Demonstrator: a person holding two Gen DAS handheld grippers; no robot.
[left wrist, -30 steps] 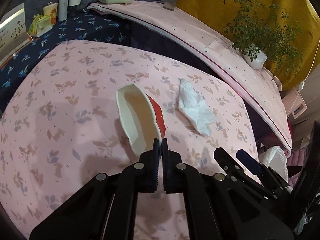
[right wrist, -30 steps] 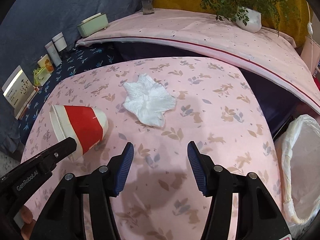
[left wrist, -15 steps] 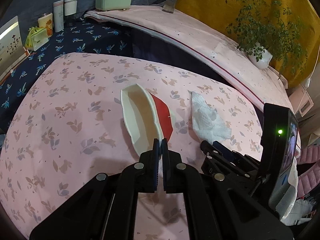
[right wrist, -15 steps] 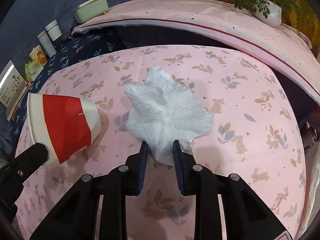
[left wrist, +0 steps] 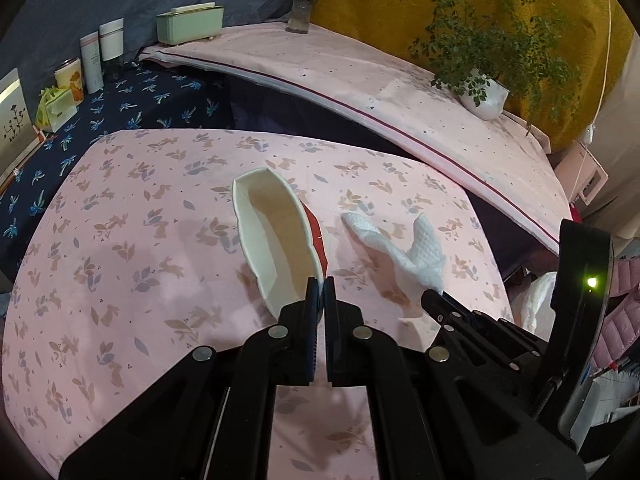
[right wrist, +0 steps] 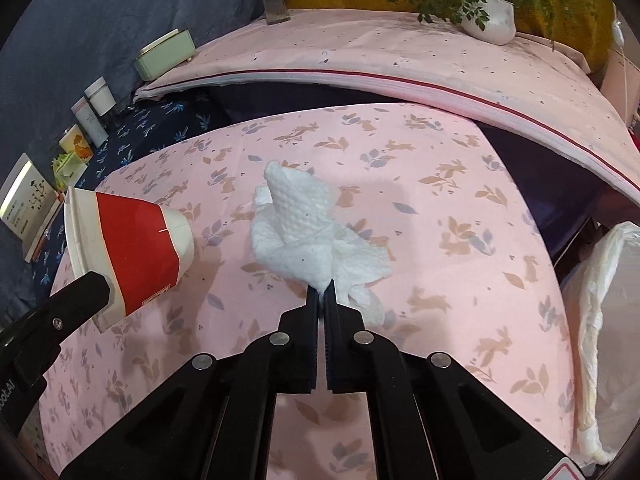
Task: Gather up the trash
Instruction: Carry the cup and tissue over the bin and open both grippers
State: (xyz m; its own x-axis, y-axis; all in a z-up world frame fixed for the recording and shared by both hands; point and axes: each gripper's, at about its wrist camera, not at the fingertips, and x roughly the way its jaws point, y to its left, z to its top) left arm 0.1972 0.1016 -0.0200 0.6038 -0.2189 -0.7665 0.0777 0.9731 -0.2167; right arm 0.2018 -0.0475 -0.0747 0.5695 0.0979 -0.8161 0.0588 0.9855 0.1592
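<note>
At the centre of the left wrist view, our left gripper [left wrist: 320,282] has its fingers pressed together on the rim of the paper cup [left wrist: 276,240], which is squashed flat and lies on its side, mouth toward the camera, red band toward the right. In the right wrist view the same cup [right wrist: 132,244] sits at the left edge of the frame, its base pointing toward the middle of the pink tablecloth [right wrist: 440,240].

Our right gripper [right wrist: 321,294] pinches the near corner of the crumpled white tissue [right wrist: 304,232]; the rest of the sheet bunches upward and away from the fingertips. In the left wrist view the tissue [left wrist: 416,256] stands just right of the cup, apart from it by a narrow strip of cloth.

Around both items the cloth lies bare toward the lower left and lower right of each frame. Its far edge runs across the upper middle, with a dark gap beyond it before a second pink-covered surface [right wrist: 400,52]. At the right edge of the right wrist view, past the tablecloth's border, a white bin bag [right wrist: 608,312] gapes open. Along the upper left, well apart from both grippers, stand a green box [left wrist: 190,24] and several small bottles [left wrist: 100,52].
</note>
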